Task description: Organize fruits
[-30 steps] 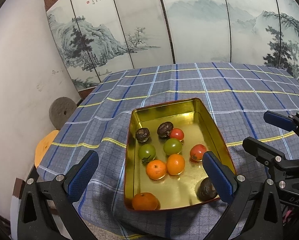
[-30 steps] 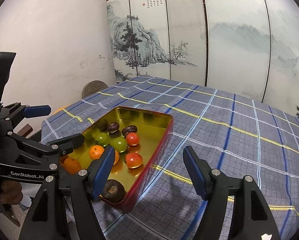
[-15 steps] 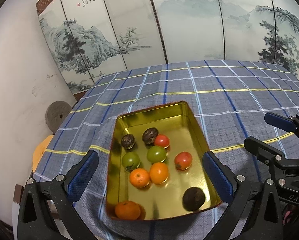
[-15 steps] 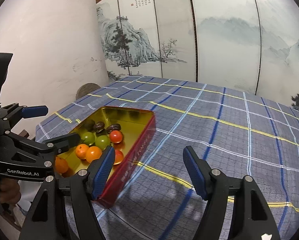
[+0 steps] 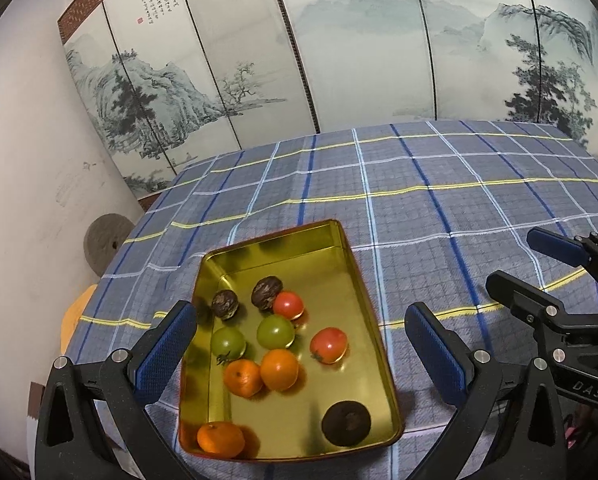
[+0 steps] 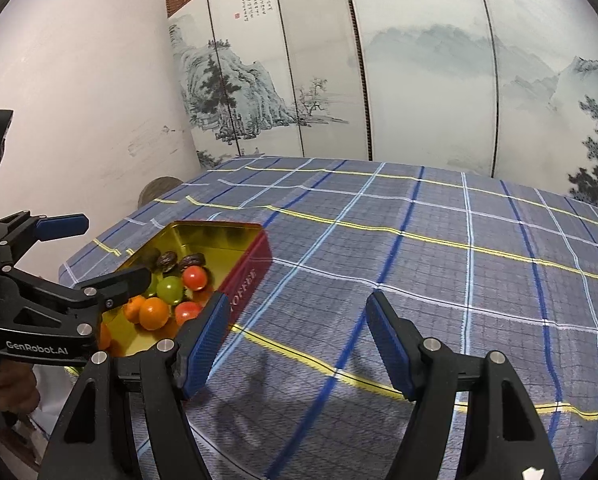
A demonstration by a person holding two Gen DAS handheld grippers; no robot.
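— Shifted since a second ago: the gold tray (image 5: 341, 256) is seen lower and further left in both views, and the dark fruit (image 5: 346, 423) has come clear of the left gripper (image 5: 299, 344).

— And the tongs?

— Both are held wide, empty; the right gripper (image 6: 295, 336) is poised over the checked tablecloth (image 6: 439, 264), beside the tray

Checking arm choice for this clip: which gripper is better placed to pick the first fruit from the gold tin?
Left. The left gripper hangs open directly over the fruit in the tin; the right gripper faces bare tablecloth beside it.
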